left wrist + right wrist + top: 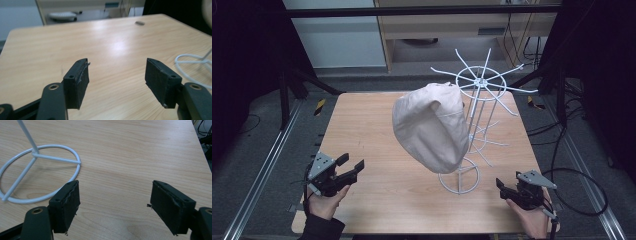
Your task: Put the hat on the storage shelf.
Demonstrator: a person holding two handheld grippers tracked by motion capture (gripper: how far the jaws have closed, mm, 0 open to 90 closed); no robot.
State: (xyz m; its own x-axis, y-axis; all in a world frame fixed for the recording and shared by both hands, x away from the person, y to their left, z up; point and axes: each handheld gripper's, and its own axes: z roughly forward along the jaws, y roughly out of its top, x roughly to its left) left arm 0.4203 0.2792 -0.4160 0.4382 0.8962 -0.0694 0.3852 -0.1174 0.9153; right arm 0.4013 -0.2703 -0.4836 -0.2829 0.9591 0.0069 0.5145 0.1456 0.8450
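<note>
Cream-coloured cloth cap (pixel 430 126) hangs on the white wire rack (pixel 477 107), up off the table, draped from one of the upper prongs on the rack's left side as I look at it from above. Its fabric is pale and matte, softly creased, with a rounded crown that bulges toward me and sags downward, so that its lower edge comes close above the rack's ring-shaped base. A faint seam line crosses its upper part. In my left gripper view just a blurred pale sliver of it shows at the top right corner.

Behind and to the right of the cap, the rack rises on thin rods to a spoked ring at the top, with prongs reaching outward all round. Its round base (pixel 37 178), a hoop with spokes meeting at the upright rod, rests flat on the wooden table (pixel 377 125), toward the near right part.

My left gripper (pixel 346 169) sits at the near left of the table, in my left hand (pixel 326 202), jaws spread wide with nothing between them; bare tabletop shows through the gap. My right gripper (pixel 503 188) sits at the near right in my right hand (pixel 532 217), just right of the rack's base and apart from it, its jaws likewise wide apart and holding nothing.
</note>
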